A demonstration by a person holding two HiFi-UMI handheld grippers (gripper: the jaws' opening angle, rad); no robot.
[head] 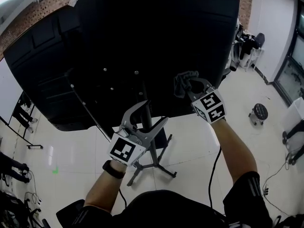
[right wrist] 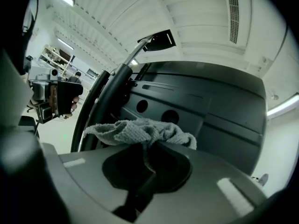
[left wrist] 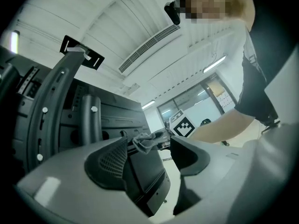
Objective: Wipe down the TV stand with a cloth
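White floor tiles [head: 71, 146] and a brick wall [head: 42, 8] frame the black rear panel of a large television [head: 142, 37], mounted on its TV stand [head: 153, 161] and seen from above. The right gripper [head: 192, 85] is clamped on a bunched grey cloth [head: 182, 84] that spills forward of its jaws, close up to the panel. Whether the cloth touches the panel cannot be told. The left gripper [head: 153, 114], jaws wide apart and holding nothing, hangs just in front of the stand's upright column.

The cloth looks light, soft and limp, and likely to fold over itself. A hold on its gathered middle seems soundest. Ahead of the right gripper, a curved mounting arm [right wrist: 100, 101] with bolts and some recessed holes break up the surface and may snag the fabric. A round stool [head: 259, 112] stands well off to that gripper's right, and cables [head: 280, 175] trail on the floor.
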